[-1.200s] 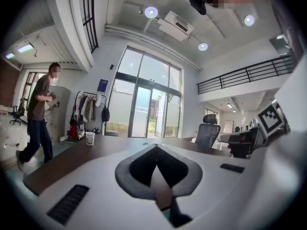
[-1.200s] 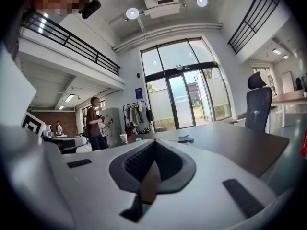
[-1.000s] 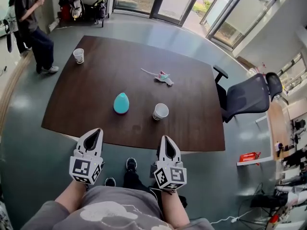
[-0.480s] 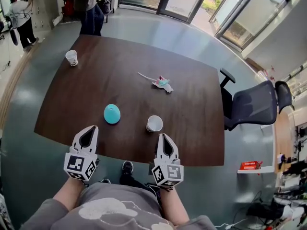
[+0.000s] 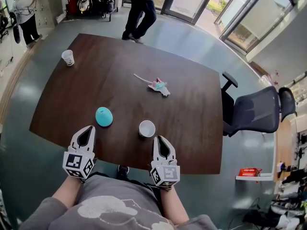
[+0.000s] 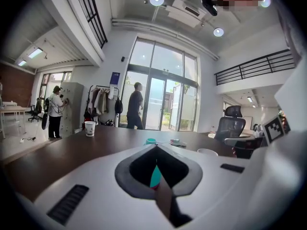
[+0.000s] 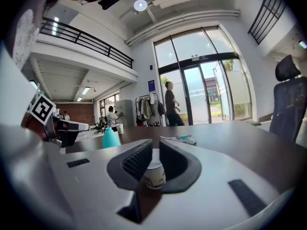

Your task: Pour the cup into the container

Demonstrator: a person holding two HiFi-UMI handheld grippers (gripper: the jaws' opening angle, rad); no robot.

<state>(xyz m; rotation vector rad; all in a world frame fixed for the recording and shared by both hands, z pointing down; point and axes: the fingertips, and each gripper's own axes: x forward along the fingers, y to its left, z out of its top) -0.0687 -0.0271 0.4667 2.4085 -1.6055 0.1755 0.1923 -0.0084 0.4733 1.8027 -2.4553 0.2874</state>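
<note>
The cup (image 5: 147, 128), white paper, stands upright on the dark wooden table (image 5: 115, 80), close to its near edge and a little right of the middle. The container (image 5: 103, 116), a rounded teal thing, stands on the table as well, close to the same edge but further toward the table's left side.

The right gripper (image 5: 159, 139) reaches in over the table's near edge with its tips just short of the cup. Its jaws are drawn together and grip nothing; in the right gripper view the cup shows beyond them, through the hole behind the tips. The left gripper (image 5: 88, 128) crosses the near edge further left, its jaws also pressed together and empty, with the container showing beyond them in the left gripper view.

At the table's centre lies a crumpled wrapper (image 5: 158, 86). A second cup (image 5: 68, 57) stands at the far left corner. A black office chair (image 5: 252, 111) sits off the table's right side. Past the far edge a person in dark clothes (image 5: 141, 8) walks, and a person in a white top (image 5: 24, 13) stands beyond the far left corner.
</note>
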